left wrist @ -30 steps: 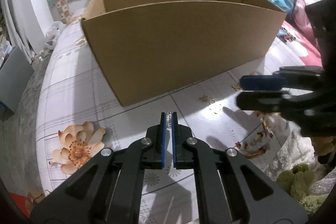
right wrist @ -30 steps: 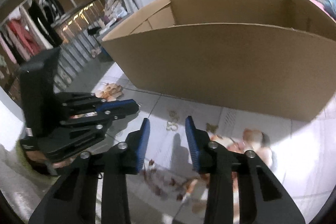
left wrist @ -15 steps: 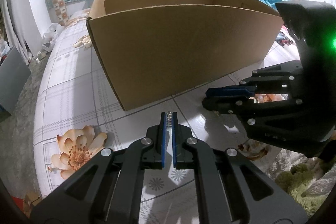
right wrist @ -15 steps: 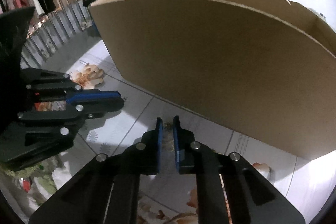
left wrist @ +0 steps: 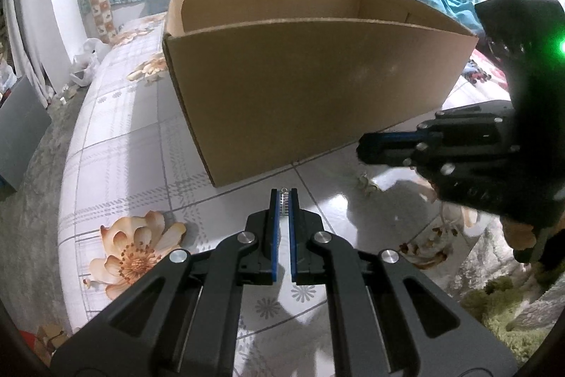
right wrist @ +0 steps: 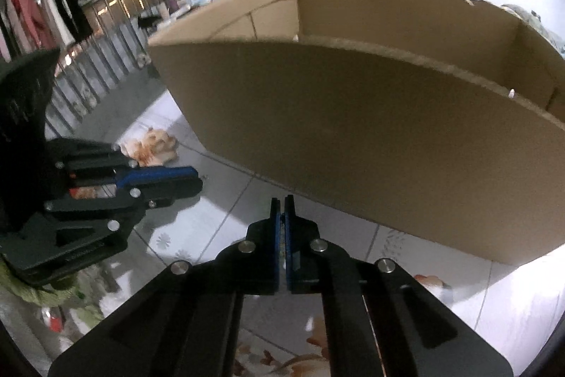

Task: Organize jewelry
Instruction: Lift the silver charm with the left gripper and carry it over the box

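Left hand-held gripper (left wrist: 283, 196) sits lower centre of the left wrist view, blue pads nearly together, clamped on a small silver jewelry piece (left wrist: 284, 198) that pokes out at the fingertips. Exact type of piece too small to tell.

Cardboard box (left wrist: 310, 83) fills the upper middle of that frame, open top, standing on a bed covered by a white sheet (left wrist: 116, 165) with a grid and flower print. Inside of the box mostly hidden by its near wall.

Right hand-held gripper (left wrist: 363, 147) comes in from the right edge of the left wrist view, tips near the box's lower right corner. More loose jewelry (left wrist: 367, 184) lies on the sheet just below those tips, gold-toned, blurred.

In the right wrist view the right hand-held gripper (right wrist: 282, 200) is lower centre, pads closed to a thin slit; something seems pinched between them, but cannot tell what. Box wall (right wrist: 353, 136) just ahead of its tips. Left hand-held gripper (right wrist: 190, 179) at left edge of the frame.
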The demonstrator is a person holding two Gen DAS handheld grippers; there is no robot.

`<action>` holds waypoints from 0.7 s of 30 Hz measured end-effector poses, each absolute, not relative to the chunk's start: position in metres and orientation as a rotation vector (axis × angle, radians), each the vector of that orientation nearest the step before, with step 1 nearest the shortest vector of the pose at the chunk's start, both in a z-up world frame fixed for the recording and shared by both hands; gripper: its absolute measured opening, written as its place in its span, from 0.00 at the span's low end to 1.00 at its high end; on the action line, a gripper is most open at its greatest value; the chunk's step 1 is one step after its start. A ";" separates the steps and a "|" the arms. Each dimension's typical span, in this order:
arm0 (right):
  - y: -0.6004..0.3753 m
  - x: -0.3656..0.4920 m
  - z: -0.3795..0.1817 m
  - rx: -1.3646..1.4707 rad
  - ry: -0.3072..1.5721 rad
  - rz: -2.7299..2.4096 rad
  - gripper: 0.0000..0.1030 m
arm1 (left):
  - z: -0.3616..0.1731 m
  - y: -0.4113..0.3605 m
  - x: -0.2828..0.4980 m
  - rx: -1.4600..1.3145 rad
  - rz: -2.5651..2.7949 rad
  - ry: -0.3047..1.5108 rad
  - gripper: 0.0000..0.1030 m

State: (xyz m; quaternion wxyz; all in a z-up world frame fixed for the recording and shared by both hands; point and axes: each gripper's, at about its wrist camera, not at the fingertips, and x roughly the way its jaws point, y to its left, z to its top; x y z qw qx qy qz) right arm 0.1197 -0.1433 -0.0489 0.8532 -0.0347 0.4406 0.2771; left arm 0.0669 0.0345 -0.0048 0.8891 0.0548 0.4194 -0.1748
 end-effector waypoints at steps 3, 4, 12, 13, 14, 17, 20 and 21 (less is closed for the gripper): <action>-0.152 0.116 -0.037 -0.036 0.907 0.586 0.02 | 0.002 0.035 0.063 0.114 -0.360 0.857 0.04; -0.155 0.113 -0.032 -0.025 0.897 0.588 0.02 | 0.004 0.035 0.061 0.114 -0.359 0.851 0.04; -0.179 0.090 0.021 0.070 0.774 0.662 0.02 | 0.049 0.034 0.041 0.112 -0.373 0.750 0.04; -0.183 0.088 0.031 0.081 0.747 0.672 0.02 | 0.058 0.033 0.038 0.109 -0.384 0.730 0.04; -0.186 0.087 0.038 0.089 0.726 0.679 0.02 | 0.067 0.033 0.036 0.102 -0.398 0.710 0.04; -0.192 0.092 0.062 0.103 0.667 0.683 0.02 | 0.091 0.032 0.038 0.068 -0.443 0.683 0.04; -0.204 0.108 0.077 0.120 0.646 0.669 0.02 | 0.110 0.025 0.049 0.048 -0.482 0.661 0.04; -0.208 0.114 0.079 0.126 0.648 0.669 0.02 | 0.114 0.021 0.056 0.058 -0.486 0.658 0.04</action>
